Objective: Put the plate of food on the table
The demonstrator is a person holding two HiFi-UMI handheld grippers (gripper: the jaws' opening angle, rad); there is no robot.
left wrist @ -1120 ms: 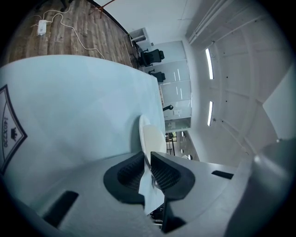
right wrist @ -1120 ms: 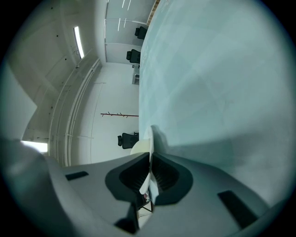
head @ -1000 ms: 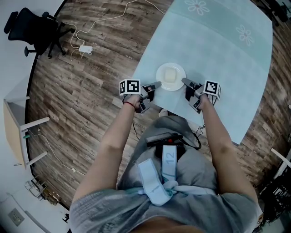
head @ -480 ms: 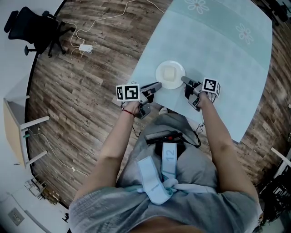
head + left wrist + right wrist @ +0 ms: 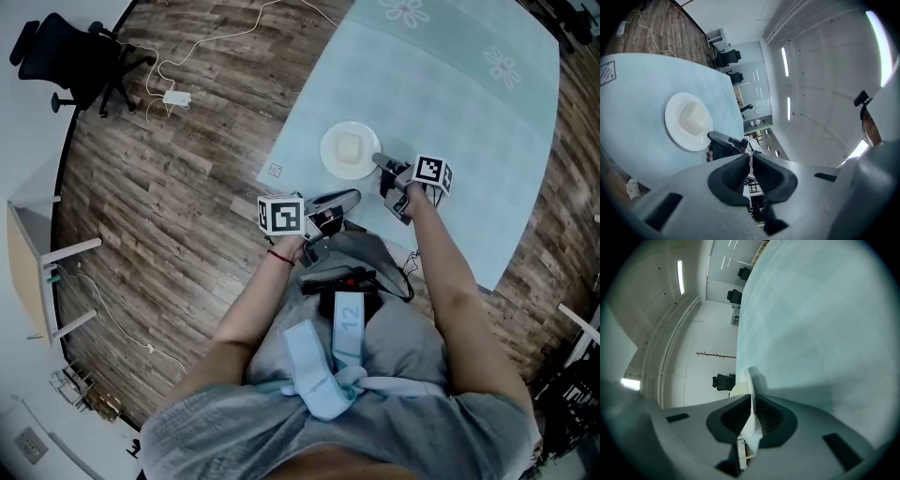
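A white plate (image 5: pixel 350 150) with a pale block of food (image 5: pixel 349 148) rests on the light blue table (image 5: pixel 450 112) near its front edge. My right gripper (image 5: pixel 380 161) is shut on the plate's right rim, which shows edge-on between its jaws in the right gripper view as the plate (image 5: pixel 749 380). My left gripper (image 5: pixel 342 199) hangs shut and empty by the table's front edge, apart from the plate. In the left gripper view the plate (image 5: pixel 677 133) lies ahead with the right gripper (image 5: pixel 723 145) at its rim, beyond my left gripper (image 5: pixel 751 161).
A small sticker (image 5: pixel 275 171) marks the table's near left corner. On the wooden floor to the left lie a black office chair (image 5: pixel 80 61), white cables with a power adapter (image 5: pixel 176 99), and a small pale side table (image 5: pixel 28 267).
My left gripper has drawn back from the plate's left rim toward the person's body. The right gripper stays on the plate, which has barely shifted.
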